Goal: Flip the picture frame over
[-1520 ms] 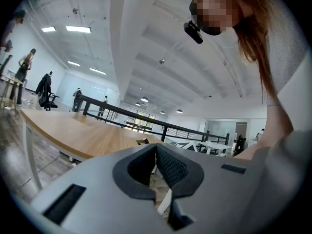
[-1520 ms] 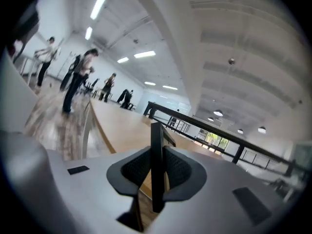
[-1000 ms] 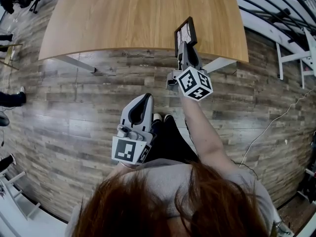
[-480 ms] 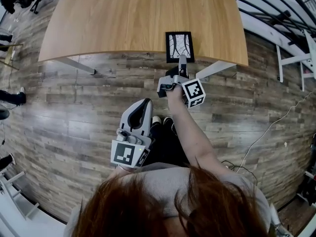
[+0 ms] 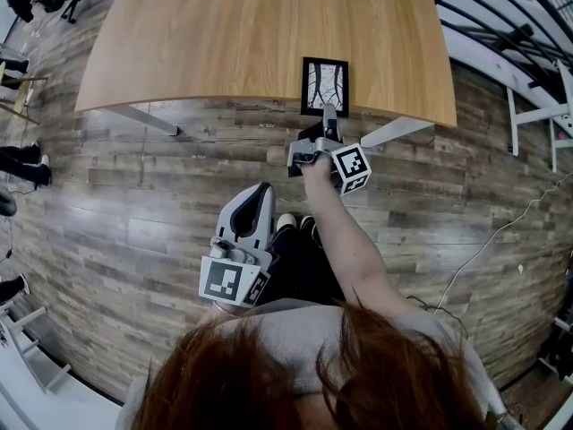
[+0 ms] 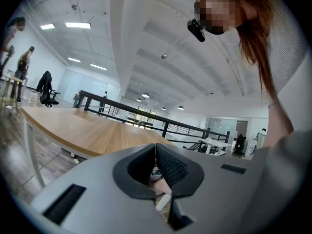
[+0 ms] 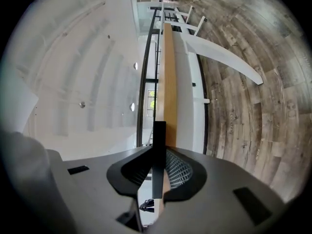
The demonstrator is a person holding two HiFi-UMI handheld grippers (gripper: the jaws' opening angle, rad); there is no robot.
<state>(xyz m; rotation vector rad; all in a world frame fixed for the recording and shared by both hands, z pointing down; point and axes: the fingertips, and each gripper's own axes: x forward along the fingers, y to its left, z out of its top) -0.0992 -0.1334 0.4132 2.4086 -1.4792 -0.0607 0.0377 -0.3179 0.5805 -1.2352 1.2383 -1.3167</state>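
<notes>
The black picture frame (image 5: pixel 325 86) lies flat on the wooden table (image 5: pixel 251 34) at its near edge, with the branch picture facing up. My right gripper (image 5: pixel 329 112) reaches in from the front, rolled on its side, and is shut on the frame's near edge. In the right gripper view the frame (image 7: pixel 159 135) shows edge-on as a dark bar pinched between the pads of that gripper (image 7: pixel 158 152). My left gripper (image 5: pixel 260 193) is held low by the person's body, away from the table. Its jaws (image 6: pixel 155 147) are shut with nothing between them.
White table legs (image 5: pixel 141 116) slope down under the table's front edge. A black railing (image 5: pixel 501 21) and white frames (image 5: pixel 537 106) stand at the right. People's feet (image 5: pixel 22 164) are at the far left on the wood plank floor, and a cable (image 5: pixel 483 240) trails at the right.
The frame was standing on edge in the right gripper a second ago; it now lies flat, picture up. The right gripper rolled and sank with it. The left gripper stayed put.
</notes>
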